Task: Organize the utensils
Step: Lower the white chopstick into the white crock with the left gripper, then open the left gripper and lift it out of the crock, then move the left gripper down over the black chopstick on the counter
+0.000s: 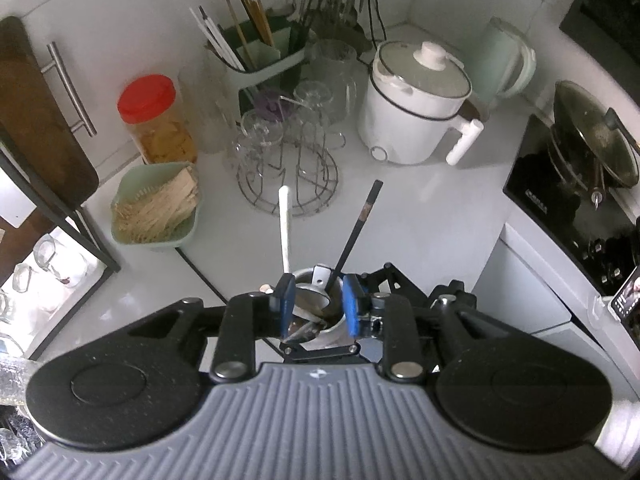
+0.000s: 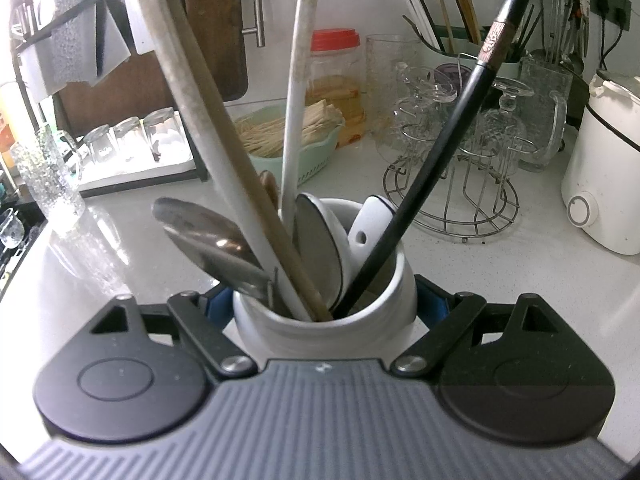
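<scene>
White counter (image 1: 420,208) runs to a cluttered far wall. Near its front edge, the right gripper (image 2: 326,304) clamps a white ceramic jar (image 2: 324,320) by its sides: heavy, glazed, slippery, breakable. The left gripper (image 1: 318,304) hovers above it, blue pads spread, gripping nothing. Stiff handles suit pinching high: white ladle (image 2: 298,100), black chopstick (image 2: 440,148).

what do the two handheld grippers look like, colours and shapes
Both match: a grey ribbed body with a small white emblem, two round black discs at its sides, black linkage arms with silver rivets. The left gripper shows blue fingers; the right gripper shows only blue slivers.
</scene>
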Demonstrator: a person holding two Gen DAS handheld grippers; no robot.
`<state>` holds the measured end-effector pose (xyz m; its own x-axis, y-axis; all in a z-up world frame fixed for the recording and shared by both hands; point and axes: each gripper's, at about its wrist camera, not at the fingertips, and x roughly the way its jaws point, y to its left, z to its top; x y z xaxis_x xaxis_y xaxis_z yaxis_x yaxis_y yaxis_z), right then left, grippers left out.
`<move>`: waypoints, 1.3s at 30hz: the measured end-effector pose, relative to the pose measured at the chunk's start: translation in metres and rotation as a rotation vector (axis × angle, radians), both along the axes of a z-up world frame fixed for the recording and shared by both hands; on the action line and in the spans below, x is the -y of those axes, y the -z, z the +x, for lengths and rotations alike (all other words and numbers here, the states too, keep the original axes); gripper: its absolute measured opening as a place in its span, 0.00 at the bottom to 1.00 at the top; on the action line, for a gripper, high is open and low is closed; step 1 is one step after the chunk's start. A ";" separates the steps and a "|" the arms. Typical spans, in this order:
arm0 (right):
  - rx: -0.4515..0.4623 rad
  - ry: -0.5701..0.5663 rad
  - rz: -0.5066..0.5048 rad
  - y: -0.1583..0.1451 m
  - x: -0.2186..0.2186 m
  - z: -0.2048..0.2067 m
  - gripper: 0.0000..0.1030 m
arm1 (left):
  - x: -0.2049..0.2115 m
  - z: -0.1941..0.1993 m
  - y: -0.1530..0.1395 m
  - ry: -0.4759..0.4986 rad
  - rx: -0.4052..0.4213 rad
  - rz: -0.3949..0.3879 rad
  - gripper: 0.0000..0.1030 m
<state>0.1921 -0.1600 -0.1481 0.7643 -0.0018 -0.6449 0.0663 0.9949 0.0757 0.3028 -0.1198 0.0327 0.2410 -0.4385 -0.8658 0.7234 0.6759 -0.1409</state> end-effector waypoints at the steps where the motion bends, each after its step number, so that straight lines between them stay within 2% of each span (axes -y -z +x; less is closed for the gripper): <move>1: 0.000 -0.001 0.001 0.000 0.000 0.000 0.88 | -0.003 -0.001 -0.002 -0.007 0.011 -0.012 0.29; 7: -0.005 0.002 0.003 -0.001 0.001 0.000 0.88 | -0.035 -0.004 -0.017 -0.092 0.109 -0.114 0.29; 10: -0.010 0.017 0.005 -0.002 0.004 -0.002 0.88 | -0.058 0.002 -0.016 -0.184 0.101 -0.174 0.29; 13: -0.012 0.030 0.006 -0.002 0.006 -0.006 0.88 | -0.081 0.010 -0.002 -0.290 0.084 -0.206 0.29; 18: -0.014 0.044 0.007 -0.002 0.010 -0.014 0.88 | -0.105 0.025 0.049 -0.434 -0.016 -0.229 0.28; 20: -0.021 0.041 0.007 -0.003 0.012 -0.016 0.88 | -0.108 0.026 0.073 -0.452 -0.055 -0.237 0.28; 28: -0.045 0.015 0.007 -0.004 0.022 -0.025 0.88 | -0.094 0.019 0.166 -0.482 -0.193 -0.189 0.28; 32: -0.050 0.007 0.009 -0.005 0.027 -0.032 0.88 | -0.083 0.011 0.194 -0.472 -0.202 -0.156 0.28; 39: -0.046 0.010 0.010 -0.005 0.032 -0.040 0.88 | -0.066 -0.005 0.221 -0.442 -0.186 -0.119 0.24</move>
<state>0.1524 -0.1920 -0.1435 0.7335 -0.0025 -0.6796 0.0799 0.9934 0.0825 0.2978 -0.0537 -0.1882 0.2727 -0.4276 -0.8619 0.3262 0.8839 -0.3352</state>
